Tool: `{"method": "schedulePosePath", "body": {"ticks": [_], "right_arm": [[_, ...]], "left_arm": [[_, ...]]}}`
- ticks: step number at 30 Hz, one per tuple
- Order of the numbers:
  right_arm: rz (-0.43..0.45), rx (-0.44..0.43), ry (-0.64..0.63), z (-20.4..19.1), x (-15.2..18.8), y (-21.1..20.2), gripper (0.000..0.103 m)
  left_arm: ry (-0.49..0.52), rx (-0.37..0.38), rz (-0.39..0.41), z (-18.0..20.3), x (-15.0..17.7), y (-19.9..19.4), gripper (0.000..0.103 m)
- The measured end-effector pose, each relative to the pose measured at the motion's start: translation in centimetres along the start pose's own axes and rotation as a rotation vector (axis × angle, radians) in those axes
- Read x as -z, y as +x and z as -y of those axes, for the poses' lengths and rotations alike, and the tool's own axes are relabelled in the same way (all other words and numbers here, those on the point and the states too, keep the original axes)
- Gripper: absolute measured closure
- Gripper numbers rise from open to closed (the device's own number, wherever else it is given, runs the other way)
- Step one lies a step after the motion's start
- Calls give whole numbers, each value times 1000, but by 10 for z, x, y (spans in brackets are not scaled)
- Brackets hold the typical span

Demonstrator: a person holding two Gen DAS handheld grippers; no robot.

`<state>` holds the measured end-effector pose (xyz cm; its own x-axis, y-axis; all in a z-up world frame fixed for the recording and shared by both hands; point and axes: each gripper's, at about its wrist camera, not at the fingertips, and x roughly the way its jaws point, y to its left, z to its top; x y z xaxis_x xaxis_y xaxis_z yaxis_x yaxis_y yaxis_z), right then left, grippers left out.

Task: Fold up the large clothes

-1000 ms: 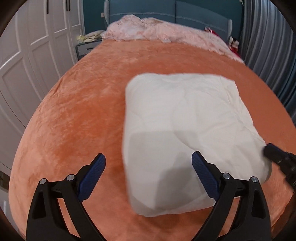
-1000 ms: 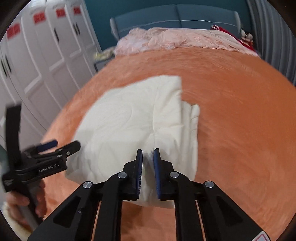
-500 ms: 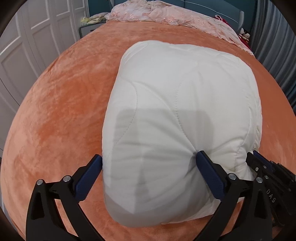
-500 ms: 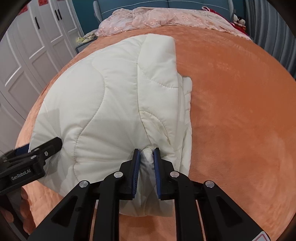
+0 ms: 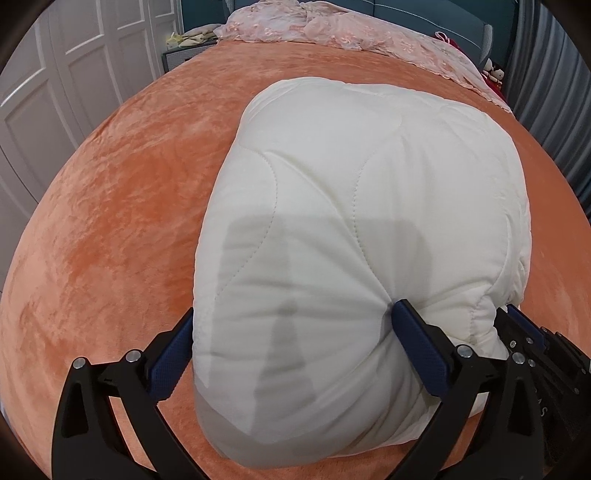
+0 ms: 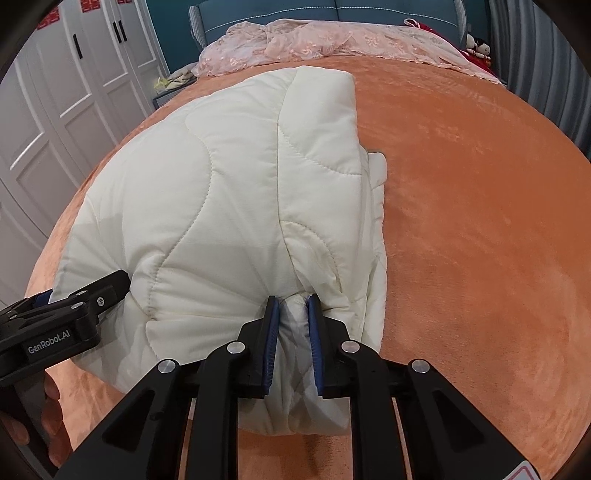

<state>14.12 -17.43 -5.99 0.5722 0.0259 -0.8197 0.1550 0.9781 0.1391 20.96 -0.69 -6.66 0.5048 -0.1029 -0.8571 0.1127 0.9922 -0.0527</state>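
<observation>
On my far left stands a white wardrobe (image 5: 55, 110), and a small nightstand (image 5: 181, 59) sits beside the head of the bed. The bed itself is covered by an orange blanket (image 5: 110, 229). My left gripper (image 5: 291, 350) is spread as wide as it goes, and the near end of the folded white quilted coat (image 5: 351, 221) bulges between its fingers. The left blue pad (image 5: 170, 365) lies along the coat's side, and the right pad (image 5: 421, 350) digs a dent into the padding, so the bundle is wedged between them. From the right camera I see a hand (image 6: 33, 417) under that gripper.

The coat lies in the middle of the orange blanket as a thick rounded bundle, with one folded layer running lengthwise along its right side.

My right gripper (image 6: 291, 343) is nearly closed, its two blue pads pinching a narrow bunch of the coat's near edge. In the left view it shows at the bundle's right corner.

Beyond the coat, a pink lace cover (image 6: 332, 40) is heaped against the blue headboard (image 6: 332, 9). A grey curtain (image 6: 546, 55) hangs on the far right.
</observation>
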Motion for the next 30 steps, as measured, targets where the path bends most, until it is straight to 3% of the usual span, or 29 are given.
{"method": "schedulePosePath", "body": {"ticks": [7, 10, 14, 18, 23, 25, 26, 27, 30], "right_arm": [[-8, -14, 11, 1, -1, 0, 88], [-38, -42, 23, 4, -14, -15, 86], [19, -161, 135, 18, -43, -46, 72], [61, -228, 265, 33, -95, -40, 43], [-8, -244, 381, 39, -136, 18, 40], [-59, -271, 428, 39, -143, 45, 57], [-57, -252, 418, 37, -146, 51, 80], [-15, -240, 404, 36, -150, 47, 90], [99, -196, 342, 31, -152, 32, 92]], "left_arm": [[12, -23, 2, 1, -2, -2, 5], [37, 7, 3, -4, -10, -16, 5], [40, 53, 45, -21, -33, -41, 6], [29, 45, 99, -29, -75, -49, 6], [-18, 75, 80, -28, -132, -24, 6], [-31, 93, 60, -25, -142, -11, 6], [-31, 91, 52, -23, -146, -4, 6], [-26, 84, 47, -18, -149, 4, 6], [17, 61, 39, -3, -147, 25, 6]]}}
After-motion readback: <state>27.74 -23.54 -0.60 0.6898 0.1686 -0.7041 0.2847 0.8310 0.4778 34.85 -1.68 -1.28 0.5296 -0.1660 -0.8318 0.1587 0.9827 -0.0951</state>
